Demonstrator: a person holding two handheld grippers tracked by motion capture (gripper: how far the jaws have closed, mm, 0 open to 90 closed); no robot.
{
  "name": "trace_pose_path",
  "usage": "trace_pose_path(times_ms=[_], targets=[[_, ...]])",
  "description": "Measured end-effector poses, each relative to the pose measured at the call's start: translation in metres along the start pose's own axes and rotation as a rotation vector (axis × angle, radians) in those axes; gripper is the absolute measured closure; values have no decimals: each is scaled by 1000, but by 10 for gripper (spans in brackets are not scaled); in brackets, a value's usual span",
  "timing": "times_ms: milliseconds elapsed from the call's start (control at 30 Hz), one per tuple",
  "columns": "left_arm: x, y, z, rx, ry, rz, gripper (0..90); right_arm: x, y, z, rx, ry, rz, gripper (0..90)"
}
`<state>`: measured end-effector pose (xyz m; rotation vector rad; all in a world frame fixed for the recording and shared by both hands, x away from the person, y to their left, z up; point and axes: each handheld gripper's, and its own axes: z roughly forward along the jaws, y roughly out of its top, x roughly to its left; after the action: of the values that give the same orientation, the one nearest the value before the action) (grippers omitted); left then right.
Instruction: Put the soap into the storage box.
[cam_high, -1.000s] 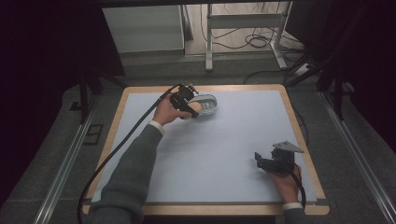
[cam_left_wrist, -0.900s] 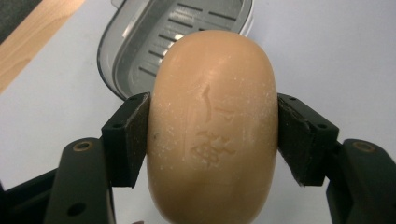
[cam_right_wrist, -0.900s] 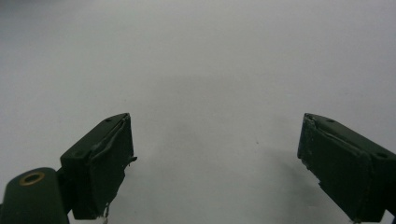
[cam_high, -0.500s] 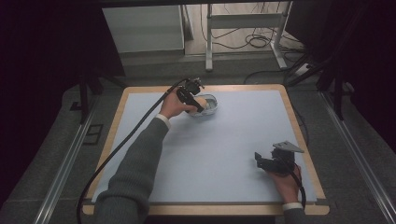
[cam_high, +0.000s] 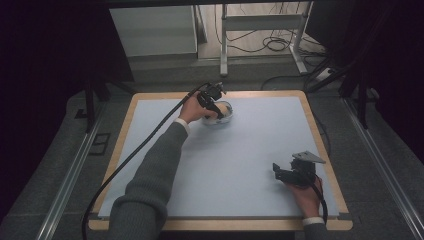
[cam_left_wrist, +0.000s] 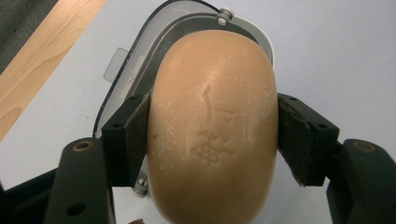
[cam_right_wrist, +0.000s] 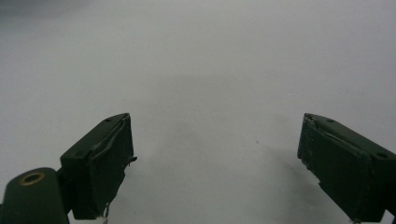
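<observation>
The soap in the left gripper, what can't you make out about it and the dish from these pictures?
- Left gripper view: the soap bar hides most of the soap dish, so whether they touch is unclear; the bottom edge cuts off the bar's near end.
- High view: the left gripper and hand cover the soap; the dish is too small for detail.

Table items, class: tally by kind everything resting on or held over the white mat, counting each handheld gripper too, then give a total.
Soap bar, tan, clamped in the left gripper: 1
Soap dish, grey and white, under the soap: 1
Handheld grippers, the left one and the right gripper with jaws apart: 2
Total: 4
</observation>
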<state>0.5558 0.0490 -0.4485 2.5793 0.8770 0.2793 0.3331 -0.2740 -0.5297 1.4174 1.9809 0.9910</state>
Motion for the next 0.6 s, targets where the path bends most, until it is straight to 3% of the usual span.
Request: trace_pose_path(times_ms=[233, 400, 600], targets=[[4, 0, 8, 11, -9, -11, 321, 0, 0, 0, 5, -3, 1, 107], [4, 2, 1, -32, -26, -36, 310, 0, 0, 1, 6, -7, 1, 107], [-6, -2, -12, -36, 0, 0, 289, 0, 0, 1, 6, -8, 1, 107]])
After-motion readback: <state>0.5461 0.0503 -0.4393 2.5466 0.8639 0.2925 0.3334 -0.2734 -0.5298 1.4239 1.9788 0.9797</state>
